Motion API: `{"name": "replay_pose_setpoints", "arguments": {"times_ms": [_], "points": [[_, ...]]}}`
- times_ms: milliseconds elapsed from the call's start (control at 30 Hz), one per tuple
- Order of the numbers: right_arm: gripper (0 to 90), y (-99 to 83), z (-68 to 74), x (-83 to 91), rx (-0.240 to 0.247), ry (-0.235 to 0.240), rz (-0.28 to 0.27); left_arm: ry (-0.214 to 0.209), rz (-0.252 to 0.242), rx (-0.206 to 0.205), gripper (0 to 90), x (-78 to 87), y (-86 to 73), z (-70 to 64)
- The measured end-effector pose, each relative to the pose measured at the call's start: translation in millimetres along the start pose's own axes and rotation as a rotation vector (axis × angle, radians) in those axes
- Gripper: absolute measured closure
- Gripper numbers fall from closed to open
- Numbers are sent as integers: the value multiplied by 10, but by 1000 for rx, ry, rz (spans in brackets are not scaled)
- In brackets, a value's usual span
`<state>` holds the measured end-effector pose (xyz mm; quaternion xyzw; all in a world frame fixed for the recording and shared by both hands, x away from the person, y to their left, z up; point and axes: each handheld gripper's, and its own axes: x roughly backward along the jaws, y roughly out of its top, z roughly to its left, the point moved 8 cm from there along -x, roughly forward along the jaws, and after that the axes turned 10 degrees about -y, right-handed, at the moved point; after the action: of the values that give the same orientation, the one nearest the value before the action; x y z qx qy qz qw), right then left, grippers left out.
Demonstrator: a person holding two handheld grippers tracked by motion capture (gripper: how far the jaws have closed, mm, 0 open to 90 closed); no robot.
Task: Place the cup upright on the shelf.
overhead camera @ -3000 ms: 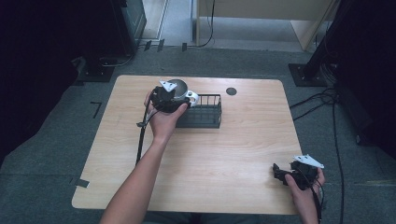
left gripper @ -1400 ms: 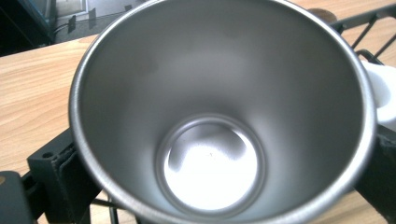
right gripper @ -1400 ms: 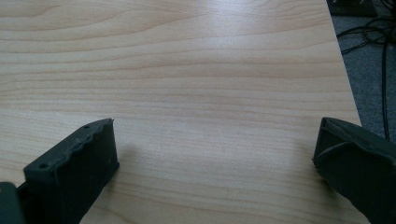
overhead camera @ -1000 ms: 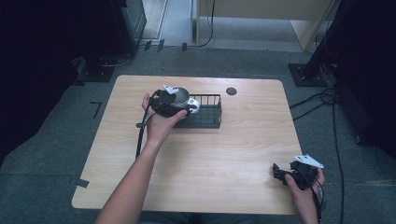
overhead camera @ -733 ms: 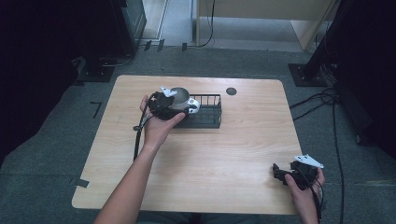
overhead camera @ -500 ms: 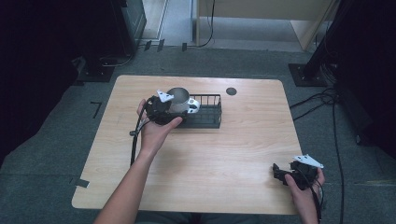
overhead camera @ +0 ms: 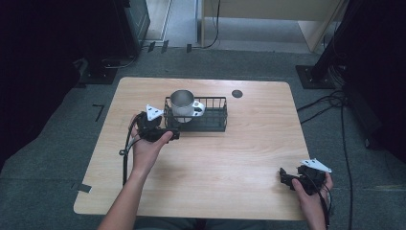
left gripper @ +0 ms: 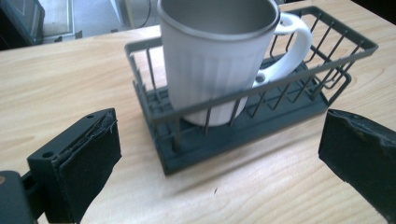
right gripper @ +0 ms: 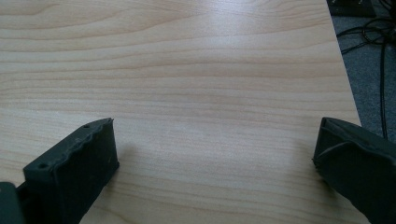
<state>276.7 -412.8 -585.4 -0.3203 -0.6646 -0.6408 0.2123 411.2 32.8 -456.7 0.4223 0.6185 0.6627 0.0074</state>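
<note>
— What has changed for us in the last moment?

— Half a second ago our left gripper (overhead camera: pixel 173 134) was still up at the white ribbed mug with the steel-lined inside (overhead camera: pixel 183 106), over the left end of the dark grey wire basket (overhead camera: pixel 210 125). Now we have drawn it back toward ourselves, and it sits on the pale wooden counter (overhead camera: pixel 225 167) just beside the basket's near left corner.

— And the mug?

— It stands upright in the left end of the basket, its handle turned toward the basket's long middle. In the left gripper view the mug (left gripper: pixel 219 56) rests on the basket (left gripper: pixel 243 140) floor behind the near wire rail, nothing touching it.

— So we have let it go?

— Yes. Our left gripper's jaws are spread wide with nothing between them, and the mug is clear of both pads.

— What of our right gripper (overhead camera: pixel 286 178)?

— It has stayed at the near right corner of the counter, well apart from the basket, jaws also wide and empty over bare wood (right gripper: pixel 196 93).

— What do we make of it?

— We judge the placing done: the mug is set in, and what remains is to take the left hand away.
</note>
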Motion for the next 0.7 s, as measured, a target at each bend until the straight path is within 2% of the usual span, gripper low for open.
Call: {"name": "replay_pose_setpoints", "arguments": {"times_ms": [433,700], "points": [[0,0,0,0,0,0,0,-18,-38,66,0,247,-384,120],[0,0,-1,0,2,-1,0,9,-35,95,0,411,-690,283]]}}
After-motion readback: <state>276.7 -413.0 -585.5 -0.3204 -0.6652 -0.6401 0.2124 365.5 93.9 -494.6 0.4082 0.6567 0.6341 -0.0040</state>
